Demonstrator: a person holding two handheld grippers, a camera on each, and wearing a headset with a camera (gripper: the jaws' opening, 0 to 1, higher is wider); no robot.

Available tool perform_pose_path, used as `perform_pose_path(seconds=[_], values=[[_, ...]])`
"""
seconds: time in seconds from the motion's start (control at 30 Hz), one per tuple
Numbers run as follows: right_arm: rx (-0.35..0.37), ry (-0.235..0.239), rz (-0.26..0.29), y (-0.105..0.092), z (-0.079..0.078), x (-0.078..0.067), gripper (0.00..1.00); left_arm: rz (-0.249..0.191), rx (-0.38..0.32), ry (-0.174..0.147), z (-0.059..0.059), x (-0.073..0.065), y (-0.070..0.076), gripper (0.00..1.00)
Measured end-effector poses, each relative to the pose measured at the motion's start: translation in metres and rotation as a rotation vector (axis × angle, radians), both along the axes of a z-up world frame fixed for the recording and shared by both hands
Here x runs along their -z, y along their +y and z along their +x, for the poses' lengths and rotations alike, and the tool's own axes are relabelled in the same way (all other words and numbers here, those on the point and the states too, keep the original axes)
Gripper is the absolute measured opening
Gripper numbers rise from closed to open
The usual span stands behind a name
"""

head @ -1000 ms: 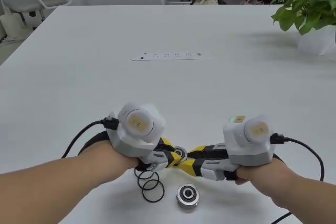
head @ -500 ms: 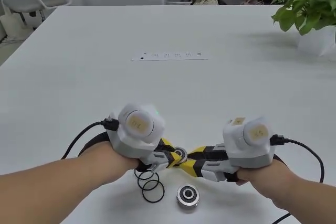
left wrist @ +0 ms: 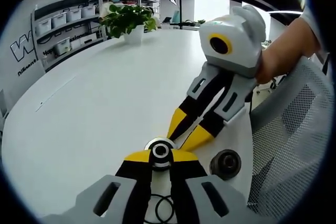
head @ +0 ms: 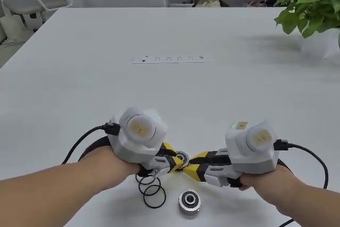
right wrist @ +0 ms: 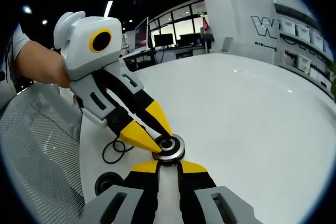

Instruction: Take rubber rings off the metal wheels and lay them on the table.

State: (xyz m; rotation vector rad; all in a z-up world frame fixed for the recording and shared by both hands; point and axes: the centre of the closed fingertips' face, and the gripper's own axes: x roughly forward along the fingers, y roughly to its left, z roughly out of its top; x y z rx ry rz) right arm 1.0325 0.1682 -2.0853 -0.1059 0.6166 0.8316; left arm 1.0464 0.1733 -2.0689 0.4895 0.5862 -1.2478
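A small metal wheel [head: 182, 158] with a dark rubber rim is held just above the table between both grippers. My left gripper [head: 173, 162] is shut on the wheel [left wrist: 160, 149], its yellow tips on either side of it. My right gripper [head: 189, 166] meets it from the opposite side, its tips [right wrist: 168, 167] closed at the rim of the wheel [right wrist: 169, 147], on the rubber ring as far as I can see. Three black rubber rings [head: 151, 184] lie on the table below the left gripper. A second wheel [head: 189, 200] lies flat nearby.
A white power strip [head: 171, 58] lies mid-table. A potted plant [head: 311, 3] stands at the far right. Black cables [head: 85, 136] trail from both grippers. A mesh chair back [left wrist: 289, 145] stands at the near table edge.
Both grippers stay joined at the wheel. The right gripper has drifted slightly down and left; the picture has shifted a little with the head.
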Motion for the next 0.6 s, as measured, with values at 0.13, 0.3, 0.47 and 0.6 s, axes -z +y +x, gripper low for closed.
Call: perform_pose_path(seconds=[0.13,0.3,0.47,0.6], values=[[0.003,0.006,0.001,0.0,0.0,0.0,0.07,0.0,-0.003,0.001,0.0,0.0,0.0,0.07],[0.007,0.008,0.002,0.0,-0.001,0.0,0.05,0.0,-0.006,0.001,0.0,0.0,0.0,0.07],[0.039,0.027,0.014,-0.005,0.003,0.002,0.0,0.0,-0.008,0.002,-0.001,0.0,0.0,0.07],[0.056,0.041,0.025,-0.005,0.004,0.002,0.0,-0.002,-0.009,-0.001,-0.001,0.0,0.0,0.07]])
